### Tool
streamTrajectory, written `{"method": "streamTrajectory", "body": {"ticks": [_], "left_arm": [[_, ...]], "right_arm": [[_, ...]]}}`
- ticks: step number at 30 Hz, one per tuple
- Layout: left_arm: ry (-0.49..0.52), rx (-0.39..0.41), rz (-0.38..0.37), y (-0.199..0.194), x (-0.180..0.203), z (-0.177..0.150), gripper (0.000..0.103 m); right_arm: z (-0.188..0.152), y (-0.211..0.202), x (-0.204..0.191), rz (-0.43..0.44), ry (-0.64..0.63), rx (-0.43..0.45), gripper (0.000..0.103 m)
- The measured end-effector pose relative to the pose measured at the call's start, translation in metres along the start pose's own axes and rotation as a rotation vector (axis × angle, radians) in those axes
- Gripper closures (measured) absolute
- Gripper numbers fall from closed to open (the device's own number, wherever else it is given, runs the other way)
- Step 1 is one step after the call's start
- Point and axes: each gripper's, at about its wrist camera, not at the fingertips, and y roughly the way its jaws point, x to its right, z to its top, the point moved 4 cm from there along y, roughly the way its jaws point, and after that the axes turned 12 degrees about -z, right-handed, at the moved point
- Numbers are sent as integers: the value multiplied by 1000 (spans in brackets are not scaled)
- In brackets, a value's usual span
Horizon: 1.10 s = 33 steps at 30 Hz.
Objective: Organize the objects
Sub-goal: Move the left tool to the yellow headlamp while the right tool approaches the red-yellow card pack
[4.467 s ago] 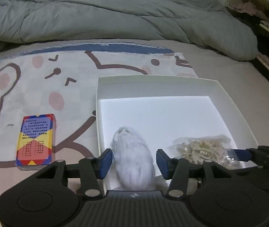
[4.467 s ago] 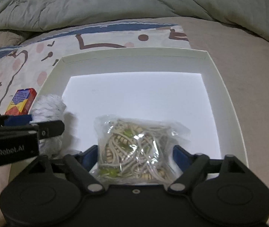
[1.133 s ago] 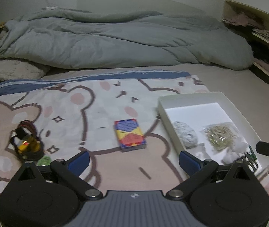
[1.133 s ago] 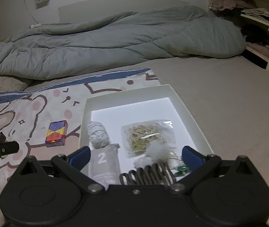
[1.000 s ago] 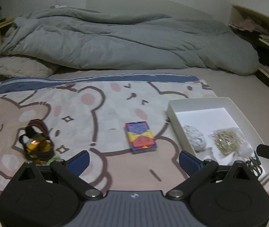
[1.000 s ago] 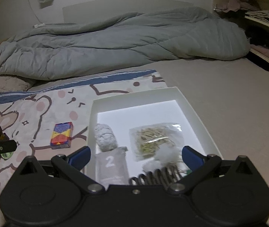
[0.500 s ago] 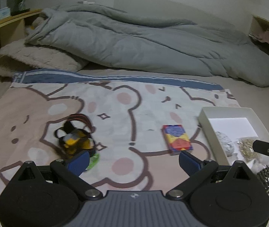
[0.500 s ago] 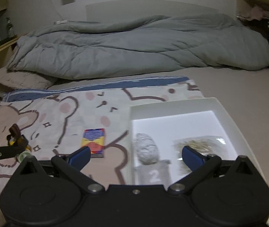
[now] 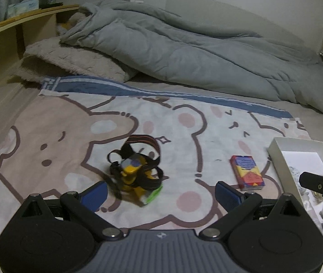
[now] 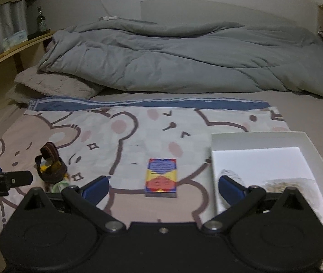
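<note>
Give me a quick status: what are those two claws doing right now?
Left gripper open, empty, facing headlamp. Right gripper open, empty, facing card box. Both items outside white box. Nothing in the way.

Dim, flat indoor light, greyish cast. White box (image 10: 261,141) interior glares brightest, right of frame. Strapped yellow object (image 9: 136,170) motion-blurred at centre of left view. Strong fisheye bowing; corners vignetted black. Shadows soft, faint.

Matt white cardboard box (image 10: 307,141), soft printed cloth blanket (image 10: 127,136), fuzzy pillow (image 10: 54,84).
</note>
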Motion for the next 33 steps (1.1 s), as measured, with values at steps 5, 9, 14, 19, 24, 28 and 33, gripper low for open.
{"method": "streamTrajectory", "body": {"ticks": [5,9,14,19,24,28,33], "left_arm": [[-17,3,12,0,-11,1,4],[-42,0,6,5,-17,3,9],[-106,-26,-15,16,-28,3,26],[-189,-59,-33,23,-45,-1,45],[-213,-64,-38,26,-53,-1,64],[-222,-81,-43,32,-56,-4,79],[-273,-68,-26,43,-65,-9,84]], "right_arm": [[3,5,-14,11,-5,4,0],[4,11,-18,15,0,-3,0],[5,20,-20,17,21,-22,0],[4,33,-18,97,61,-81,0],[13,51,-16,82,84,-131,0],[23,69,-17,69,76,-136,1],[22,103,-17,41,67,-164,20]]}}
